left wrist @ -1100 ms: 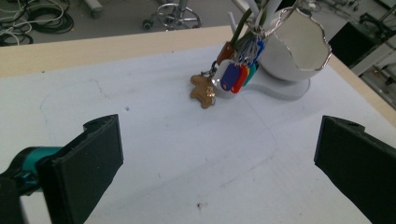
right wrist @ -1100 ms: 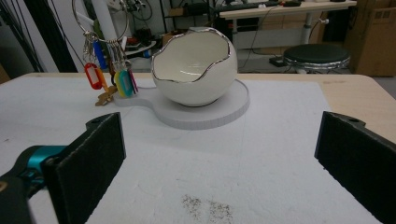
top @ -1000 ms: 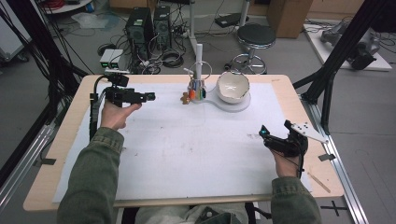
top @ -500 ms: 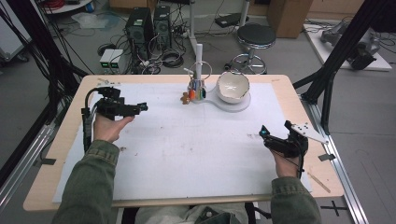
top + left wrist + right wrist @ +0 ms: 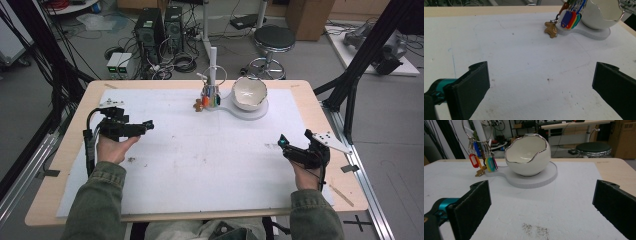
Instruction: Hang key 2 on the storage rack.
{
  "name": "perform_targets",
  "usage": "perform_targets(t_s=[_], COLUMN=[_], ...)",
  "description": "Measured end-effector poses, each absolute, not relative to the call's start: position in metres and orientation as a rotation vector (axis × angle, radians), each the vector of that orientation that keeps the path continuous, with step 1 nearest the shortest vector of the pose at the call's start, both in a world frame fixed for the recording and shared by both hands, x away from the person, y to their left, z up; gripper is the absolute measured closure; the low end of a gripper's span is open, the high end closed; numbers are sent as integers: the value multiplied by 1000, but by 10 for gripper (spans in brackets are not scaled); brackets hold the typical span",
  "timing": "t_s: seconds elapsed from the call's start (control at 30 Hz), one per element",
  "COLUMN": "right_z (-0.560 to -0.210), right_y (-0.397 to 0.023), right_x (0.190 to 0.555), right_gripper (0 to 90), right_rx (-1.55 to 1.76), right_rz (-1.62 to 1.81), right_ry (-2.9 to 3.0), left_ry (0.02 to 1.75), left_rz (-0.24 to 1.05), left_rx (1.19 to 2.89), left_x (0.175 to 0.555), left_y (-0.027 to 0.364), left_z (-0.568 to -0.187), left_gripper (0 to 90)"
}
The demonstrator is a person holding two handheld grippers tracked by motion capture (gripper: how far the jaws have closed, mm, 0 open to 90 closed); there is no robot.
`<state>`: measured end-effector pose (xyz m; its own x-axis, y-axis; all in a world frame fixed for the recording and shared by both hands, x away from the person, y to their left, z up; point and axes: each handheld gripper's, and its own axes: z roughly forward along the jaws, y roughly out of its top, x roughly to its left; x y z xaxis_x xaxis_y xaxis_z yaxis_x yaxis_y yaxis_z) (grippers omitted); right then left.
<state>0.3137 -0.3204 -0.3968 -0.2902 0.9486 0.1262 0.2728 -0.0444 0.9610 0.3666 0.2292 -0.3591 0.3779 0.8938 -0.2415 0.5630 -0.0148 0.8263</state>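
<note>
At the far edge of the worktop, colourful key tags on a metal ring hang beside the white egg-shaped bowl. Left gripper & right gripper both spread wide, holding nothing. Go in slow, aim L jaws straight at the tags.

Olive-green jacket sleeves on both forearms, cuffs ending at the wrists. Black left gripper with a black cable looping from its rear down beside the sleeve. Black right gripper tipped with teal, topped by a grey three-cornered plate dotted with small dark marks. Seen from the gripper views: flat, rectangular matte-black pads, a teal fitting at the base of the left-hand one.
</note>
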Motion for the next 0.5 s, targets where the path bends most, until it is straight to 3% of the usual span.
perform_targets(t_s=[0.4,0.5], right_z=[-397,-398], right_y=[-320,-319], right_x=[312,313], right_gripper=[8,8], right_rx=[1325,1329], right_rz=[1371,1370], right_ry=[1599,1598], left_ry=[1364,1373], left_rz=[539,621], left_rx=[1581,1572], left_x=[341,336], left_y=[254,260], left_z=[-384,-390], left_gripper=[16,16])
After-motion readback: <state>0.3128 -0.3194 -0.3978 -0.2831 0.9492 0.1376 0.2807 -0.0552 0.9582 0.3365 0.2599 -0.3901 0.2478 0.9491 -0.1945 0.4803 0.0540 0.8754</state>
